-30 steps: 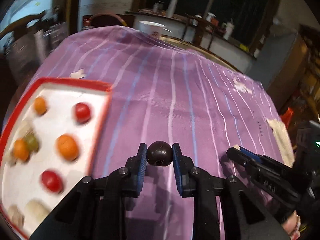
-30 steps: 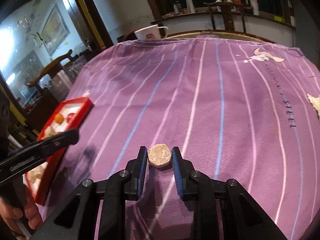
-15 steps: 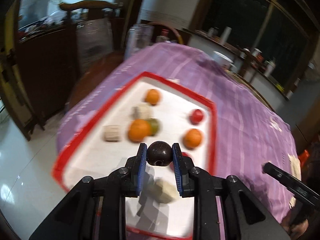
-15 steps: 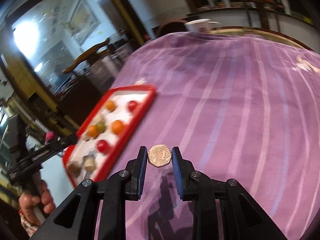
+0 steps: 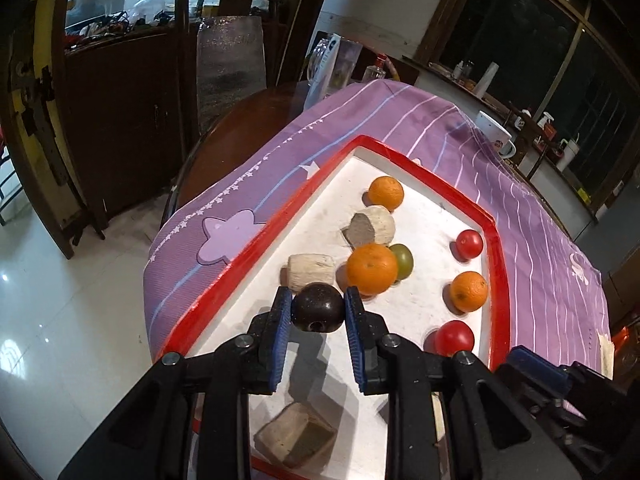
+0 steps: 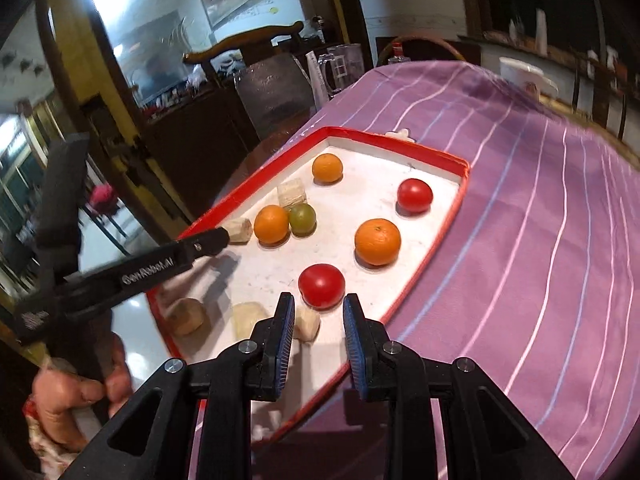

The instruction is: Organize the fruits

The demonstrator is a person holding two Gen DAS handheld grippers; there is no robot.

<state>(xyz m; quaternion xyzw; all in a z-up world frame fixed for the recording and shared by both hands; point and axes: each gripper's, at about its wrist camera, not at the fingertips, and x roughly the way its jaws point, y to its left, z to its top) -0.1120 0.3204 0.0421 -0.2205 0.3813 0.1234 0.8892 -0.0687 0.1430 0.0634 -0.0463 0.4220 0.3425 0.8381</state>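
— What does the left gripper [image 5: 318, 301] have?

— A dark round fruit [image 5: 318, 309], almost black and speckled, with a small hole facing the camera. Both blue pads press on its sides, so it is clamped firmly. It sits over the white floor of the red-rimmed tray [image 5: 496, 288], toward the near left part, just in front of a pale ridged chunk [image 5: 311, 270] and a large orange [image 5: 372, 269].

— And the right gripper [image 6: 319, 304]?

— Its pads stand apart with nothing bridging them. A red tomato [image 6: 321, 286] in the tray shows through the gap. A pale lump [image 6: 307, 322] sits against the inner edge of one finger, but I cannot tell whether it touches the pad or lies in the tray below. This gripper hovers over the tray's near corner.

— What else is in the tray?

— A green fruit [image 5: 403, 261] touches the large orange's far side. A second orange [image 5: 386, 192] sits near the far corner, and a third [image 5: 468, 291] is by the right rim, between two tomatoes. A cut beige piece [image 5: 372, 226] lies between the far orange and the large one, and another blocky one [image 5: 296, 444] lies under the left gripper's fingers.

— And the tray itself?

— It rests on a purple striped tablecloth [image 6: 540, 240], near the table's edge. A person's hand [image 6: 76, 396] grips the left tool's handle at the lower left of the right wrist view.
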